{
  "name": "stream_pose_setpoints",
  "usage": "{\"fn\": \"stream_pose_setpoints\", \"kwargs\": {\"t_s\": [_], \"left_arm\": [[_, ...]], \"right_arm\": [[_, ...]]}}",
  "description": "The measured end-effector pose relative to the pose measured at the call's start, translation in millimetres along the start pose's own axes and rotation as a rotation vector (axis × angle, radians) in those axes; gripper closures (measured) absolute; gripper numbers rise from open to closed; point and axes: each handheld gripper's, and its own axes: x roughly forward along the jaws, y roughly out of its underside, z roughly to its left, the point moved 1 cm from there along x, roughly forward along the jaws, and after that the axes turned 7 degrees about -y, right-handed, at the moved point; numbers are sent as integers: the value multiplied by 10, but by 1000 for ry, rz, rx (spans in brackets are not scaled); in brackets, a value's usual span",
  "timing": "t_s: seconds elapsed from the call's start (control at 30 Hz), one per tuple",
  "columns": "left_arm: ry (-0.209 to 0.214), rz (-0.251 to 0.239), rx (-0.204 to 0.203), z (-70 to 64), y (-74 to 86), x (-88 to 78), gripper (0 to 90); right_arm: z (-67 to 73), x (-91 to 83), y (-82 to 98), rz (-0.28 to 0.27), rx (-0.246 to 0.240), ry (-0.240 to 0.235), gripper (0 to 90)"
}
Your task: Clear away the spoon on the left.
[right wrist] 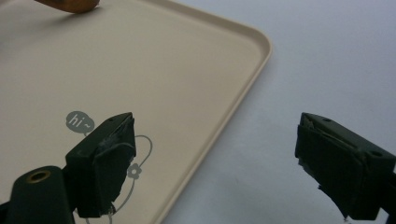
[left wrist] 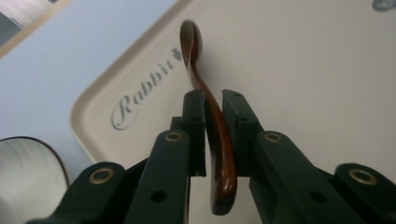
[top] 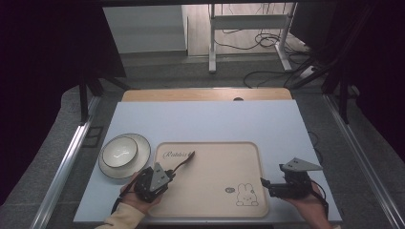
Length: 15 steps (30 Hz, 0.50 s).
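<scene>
A dark brown wooden spoon [top: 184, 161] lies slanted over the upper left part of the beige tray [top: 215, 164], its bowl end by the "Rabbit" lettering. My left gripper [top: 173, 172] is shut on its handle. In the left gripper view the handle [left wrist: 219, 140] runs between the two pads, with the gripper [left wrist: 214, 100] low over the tray [left wrist: 303, 70]. My right gripper [top: 263, 183] rests at the tray's right edge, open and empty. In the right gripper view it [right wrist: 217, 144] straddles the tray rim [right wrist: 243, 88], one jaw over the tray and one over the table.
A white bowl [top: 120, 151] sits on a white plate [top: 142, 164] just left of the tray, and its rim [left wrist: 28, 172] is close to my left gripper. The pale blue table [top: 205, 119] stretches beyond the tray. A rabbit drawing [top: 247, 194] marks the tray's near right corner.
</scene>
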Motion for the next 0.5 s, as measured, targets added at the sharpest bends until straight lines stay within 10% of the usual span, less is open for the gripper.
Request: {"fn": "stream_pose_setpoints", "kwargs": {"t_s": [0.27, 0.5], "left_arm": [[57, 50, 15, -73, 27, 64, 732], [128, 57, -59, -35, 39, 96, 501]], "right_arm": [[3, 9, 0, 4, 0, -5, 126], [-5, 10, 2, 7, 1, -3, 126]]}}
